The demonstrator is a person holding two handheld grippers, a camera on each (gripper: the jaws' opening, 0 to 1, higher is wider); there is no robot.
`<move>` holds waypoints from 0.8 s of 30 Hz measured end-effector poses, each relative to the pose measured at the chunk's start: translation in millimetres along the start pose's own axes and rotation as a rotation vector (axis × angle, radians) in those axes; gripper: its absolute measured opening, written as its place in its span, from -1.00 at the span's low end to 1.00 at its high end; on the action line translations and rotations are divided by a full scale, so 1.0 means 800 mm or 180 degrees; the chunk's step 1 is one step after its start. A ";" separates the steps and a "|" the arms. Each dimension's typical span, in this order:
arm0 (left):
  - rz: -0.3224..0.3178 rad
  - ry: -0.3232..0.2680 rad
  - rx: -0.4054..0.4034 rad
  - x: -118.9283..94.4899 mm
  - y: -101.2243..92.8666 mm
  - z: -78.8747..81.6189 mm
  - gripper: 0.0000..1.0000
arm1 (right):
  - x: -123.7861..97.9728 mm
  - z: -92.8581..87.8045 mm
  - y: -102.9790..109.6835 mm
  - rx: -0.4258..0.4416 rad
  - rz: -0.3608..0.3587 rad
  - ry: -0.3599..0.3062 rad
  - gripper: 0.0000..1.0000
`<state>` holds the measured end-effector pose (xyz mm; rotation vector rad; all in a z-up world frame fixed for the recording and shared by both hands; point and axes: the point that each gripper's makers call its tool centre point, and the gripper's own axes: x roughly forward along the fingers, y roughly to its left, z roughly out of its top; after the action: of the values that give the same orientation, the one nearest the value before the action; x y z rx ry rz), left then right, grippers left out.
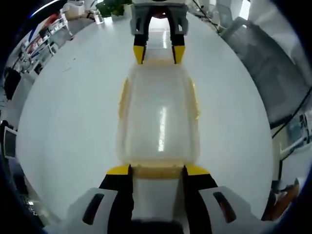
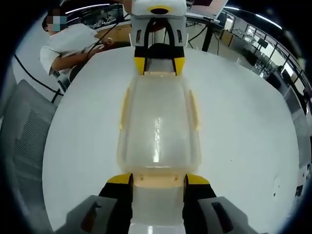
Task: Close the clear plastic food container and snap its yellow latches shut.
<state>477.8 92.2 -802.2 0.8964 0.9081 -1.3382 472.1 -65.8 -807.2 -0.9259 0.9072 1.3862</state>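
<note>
White round table [image 1: 63,122] under clear plastic container [image 1: 158,117], lid on, lying between both grippers. Left gripper [image 1: 158,169] spread around near end latch [image 1: 157,170]; right gripper [image 2: 157,179] spread around opposite one. Seated person [image 2: 73,44] behind, in right gripper view.

Clear plastic food container [image 1: 158,119] with a cloudy, glossy lid catching a bright streak of light, opaque yellow plastic latches [image 1: 157,170] with a smooth finish, smooth white table [image 1: 73,122] with a soft sheen, grey mesh chair back [image 2: 24,141]
</note>
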 end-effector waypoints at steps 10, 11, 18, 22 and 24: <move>0.0032 0.0096 -0.0032 0.000 0.001 -0.001 -0.23 | -0.002 -0.003 -0.001 -0.0042 0.0003 0.0041 -0.28; 0.0043 0.0105 -0.0033 0.000 0.000 -0.001 -0.24 | -0.002 -0.003 -0.001 -0.0035 0.0001 0.0039 -0.28; 0.0291 0.0318 0.0058 -0.004 0.004 -0.002 -0.27 | -0.006 0.001 0.000 -0.0095 -0.0066 0.0072 -0.29; 0.0259 0.0306 0.0013 -0.014 -0.003 0.001 -0.26 | -0.018 0.005 0.004 -0.0127 -0.0084 0.0061 -0.29; 0.0281 0.0297 0.0007 -0.020 -0.001 0.002 -0.26 | -0.024 0.010 0.001 -0.0133 -0.0110 0.0002 -0.29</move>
<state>476.3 97.1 -787.1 0.9963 0.9280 -1.2303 471.1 -66.1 -786.3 -0.9695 0.8618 1.3798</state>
